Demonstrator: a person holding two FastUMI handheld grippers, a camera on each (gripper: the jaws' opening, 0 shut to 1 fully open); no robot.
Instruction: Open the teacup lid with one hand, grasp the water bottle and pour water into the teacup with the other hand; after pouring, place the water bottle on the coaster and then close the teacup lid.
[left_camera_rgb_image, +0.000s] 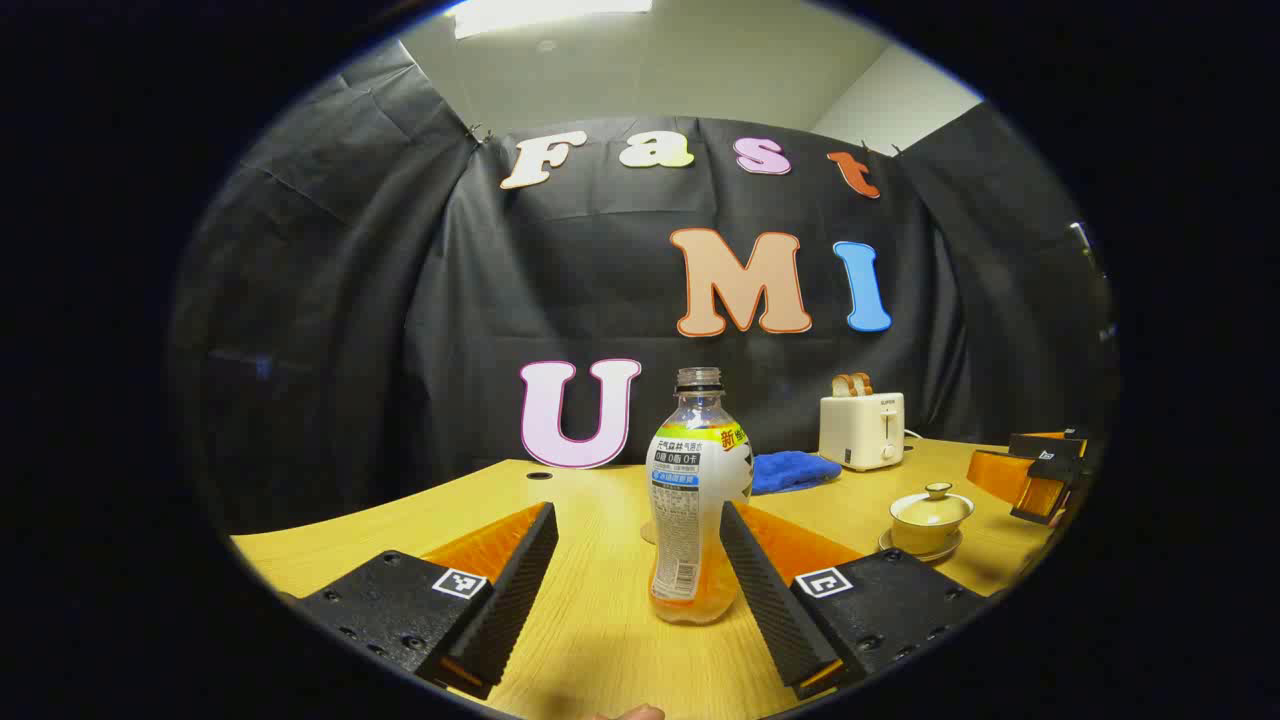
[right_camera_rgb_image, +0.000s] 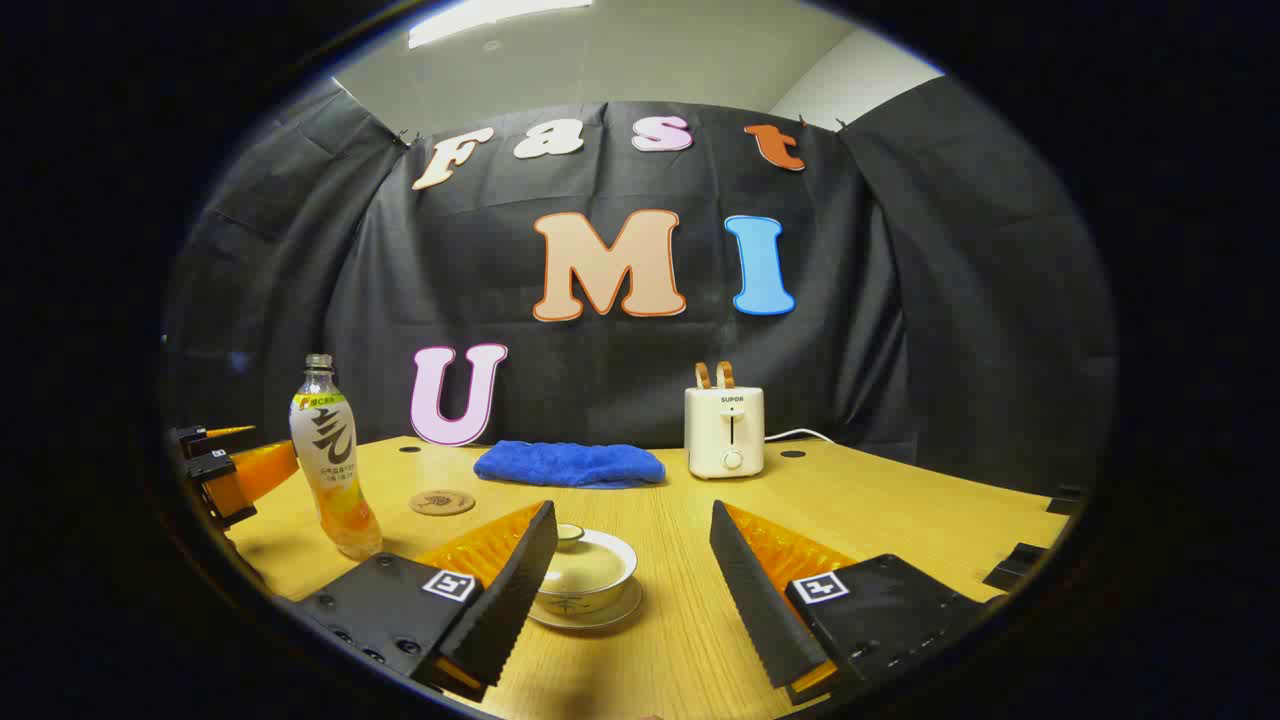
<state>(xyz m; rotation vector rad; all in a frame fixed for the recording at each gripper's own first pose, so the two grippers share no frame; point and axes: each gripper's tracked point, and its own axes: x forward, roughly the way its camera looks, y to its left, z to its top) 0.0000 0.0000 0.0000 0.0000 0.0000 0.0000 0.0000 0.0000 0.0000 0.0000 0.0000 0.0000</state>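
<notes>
- Left gripper (left_camera_rgb_image: 640, 560), in the left gripper view: held low and level over the light wooden table (left_camera_rgb_image: 590, 640), fingers pointing toward the booth's rear wall. The jaws stand wide apart and grasp nothing.
- The clear plastic water bottle with a printed wrap label and orange liquid in its base (left_camera_rgb_image: 692, 500) stands between those fingers, nearer the right-hand one; contact cannot be confirmed. Long axis vertical, uncapped neck up.
- Right gripper (right_camera_rgb_image: 632, 575), in the right gripper view: also low and level, fingers spread wide, empty.
- The cream lidded porcelain teacup on its saucer (right_camera_rgb_image: 585, 578) sits between the right gripper's fingers, beside the left-hand one. Lid on, knob up.
- The round brown coaster (right_camera_rgb_image: 442, 502) lies flat on the table, near the bottle and apart from it.
- Label text on the bottle is too small to be read reliably.
- A folded blue cloth (right_camera_rgb_image: 570, 464) and a cream toaster holding two bread slices (right_camera_rgb_image: 724, 430) stand at the table's rear.
</notes>
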